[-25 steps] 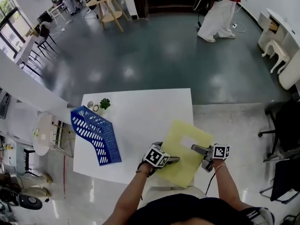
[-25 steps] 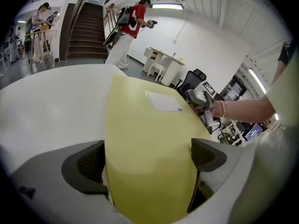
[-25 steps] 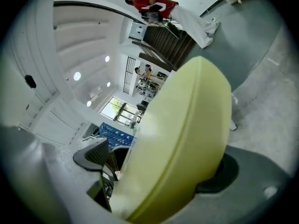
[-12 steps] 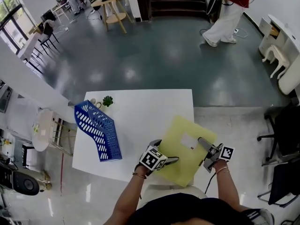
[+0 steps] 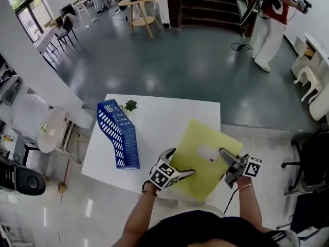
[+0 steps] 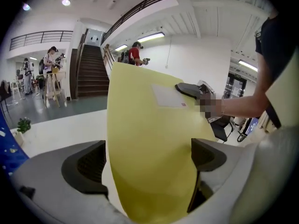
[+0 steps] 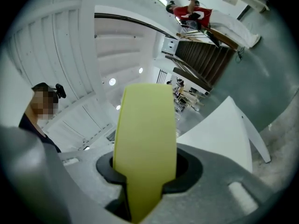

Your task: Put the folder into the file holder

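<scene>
A yellow folder with a white label lies slanted over the near right part of the white table. My right gripper is shut on its right edge; in the right gripper view the folder runs edge-on between the pressed pads. My left gripper is at the folder's lower left edge, jaws wide. In the left gripper view the folder shows its broad face across the gap, not pinched. The blue file holder lies on the table's left side, apart from both grippers.
A small potted plant stands at the table's far left corner, behind the holder. Black office chairs are to the right of the table. A person in red stands far back on the grey floor.
My right gripper's jaws have gone from wide open to closed on the folder's right edge. The folder has shifted slightly away from me. The left gripper stays at the lower left edge.
</scene>
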### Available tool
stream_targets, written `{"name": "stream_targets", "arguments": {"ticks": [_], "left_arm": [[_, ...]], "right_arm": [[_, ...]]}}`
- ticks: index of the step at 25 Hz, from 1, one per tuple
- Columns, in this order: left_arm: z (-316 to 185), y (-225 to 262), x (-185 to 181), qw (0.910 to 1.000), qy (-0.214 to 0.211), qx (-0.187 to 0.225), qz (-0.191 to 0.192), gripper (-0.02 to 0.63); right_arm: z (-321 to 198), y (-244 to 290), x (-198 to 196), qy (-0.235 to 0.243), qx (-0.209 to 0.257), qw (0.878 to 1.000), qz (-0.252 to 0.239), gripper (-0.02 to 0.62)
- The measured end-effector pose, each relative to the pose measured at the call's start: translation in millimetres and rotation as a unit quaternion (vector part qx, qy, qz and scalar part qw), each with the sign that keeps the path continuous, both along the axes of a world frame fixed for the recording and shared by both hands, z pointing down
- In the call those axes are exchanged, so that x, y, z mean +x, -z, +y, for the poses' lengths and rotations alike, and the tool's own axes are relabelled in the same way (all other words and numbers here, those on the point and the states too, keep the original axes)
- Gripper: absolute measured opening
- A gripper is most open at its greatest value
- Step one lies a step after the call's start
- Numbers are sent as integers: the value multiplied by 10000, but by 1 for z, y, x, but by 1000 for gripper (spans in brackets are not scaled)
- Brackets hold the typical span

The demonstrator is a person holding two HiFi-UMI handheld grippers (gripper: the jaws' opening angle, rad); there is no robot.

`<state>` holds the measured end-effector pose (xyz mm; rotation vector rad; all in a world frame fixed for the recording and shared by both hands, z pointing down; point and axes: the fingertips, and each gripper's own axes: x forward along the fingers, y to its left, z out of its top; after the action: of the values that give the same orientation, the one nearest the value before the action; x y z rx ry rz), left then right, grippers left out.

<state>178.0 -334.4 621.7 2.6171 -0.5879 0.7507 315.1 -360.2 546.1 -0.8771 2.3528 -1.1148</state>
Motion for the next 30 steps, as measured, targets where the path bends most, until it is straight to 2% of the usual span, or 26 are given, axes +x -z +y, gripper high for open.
{"name": "stream_targets", "arguments": {"ticks": [3, 5, 11, 12, 14, 19, 22, 25, 30], "left_arm": [[-10, 24, -31, 9980, 248, 558, 147, 558], [-18, 48, -54, 9936, 502, 914, 438, 558], [-23, 123, -128, 9725, 1137, 1574, 1290, 552], [-24, 132, -140, 9684, 1195, 1719, 1353, 521], [-25, 146, -165, 9615, 1272, 2009, 1373, 417], [-30, 159, -224, 9521, 1353, 2450, 1231, 271], [-31, 167, -256, 9475, 1469, 2489, 1365, 170], [-33, 173, -289, 9457, 1527, 2458, 1482, 121], [-40, 172, -341, 9443, 1521, 2554, 1411, 15]], "right_arm": [[1, 23, -14, -86, 232, 9997, 24, 150], [4, 46, -27, -124, 475, 9988, 84, 150], [10, 121, -80, -298, 1236, 9915, 258, 152], [11, 132, -88, -328, 1352, 9898, 315, 152], [12, 153, -107, -415, 1561, 9858, 462, 152], [20, 184, -159, -733, 1774, 9788, 721, 152], [28, 203, -189, -926, 1881, 9745, 802, 152], [35, 222, -222, -1084, 1996, 9693, 944, 152], [40, 241, -276, -1422, 2040, 9610, 1213, 152]]}}
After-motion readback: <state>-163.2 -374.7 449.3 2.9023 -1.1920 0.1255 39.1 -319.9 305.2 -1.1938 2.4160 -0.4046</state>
